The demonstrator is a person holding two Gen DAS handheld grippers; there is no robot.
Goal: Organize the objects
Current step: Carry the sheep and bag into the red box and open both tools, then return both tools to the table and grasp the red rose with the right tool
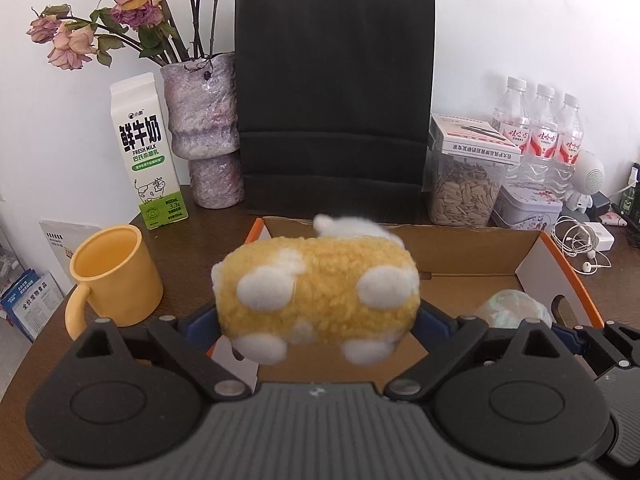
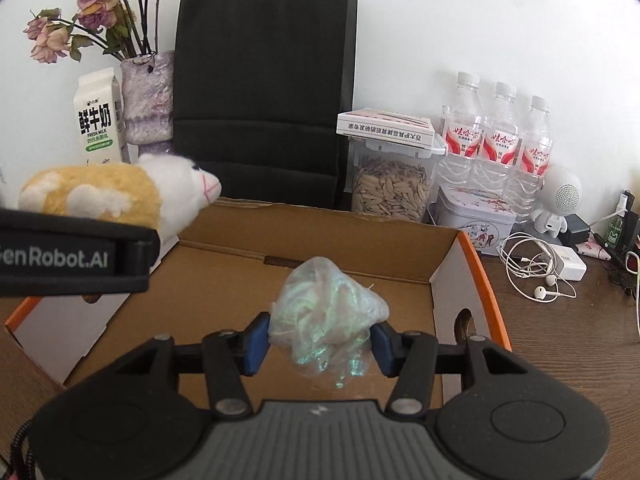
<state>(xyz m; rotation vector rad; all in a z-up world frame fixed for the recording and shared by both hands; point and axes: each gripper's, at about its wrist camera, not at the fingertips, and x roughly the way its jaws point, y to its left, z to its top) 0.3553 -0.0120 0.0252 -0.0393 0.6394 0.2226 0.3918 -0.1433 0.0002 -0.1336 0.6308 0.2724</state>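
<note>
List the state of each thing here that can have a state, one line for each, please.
Left gripper: shut on the plush toy.
Plush toy: held above the box.
Right gripper: shut on the iridescent plastic bag.
Iridescent plastic bag: crumpled, held over the box.
Cardboard box: open.
Yellow mug: upright, looks empty.
Milk carton: upright, closed.
Water bottles: capped.

Home desk: milk carton (image 1: pixel 146 156), dried roses (image 1: pixel 120 4)

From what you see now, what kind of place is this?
Probably a home desk or side table: dried roses in a mottled purple vase, a white fresh milk carton, tangled white earphones, all on a dark wooden tabletop.
</note>
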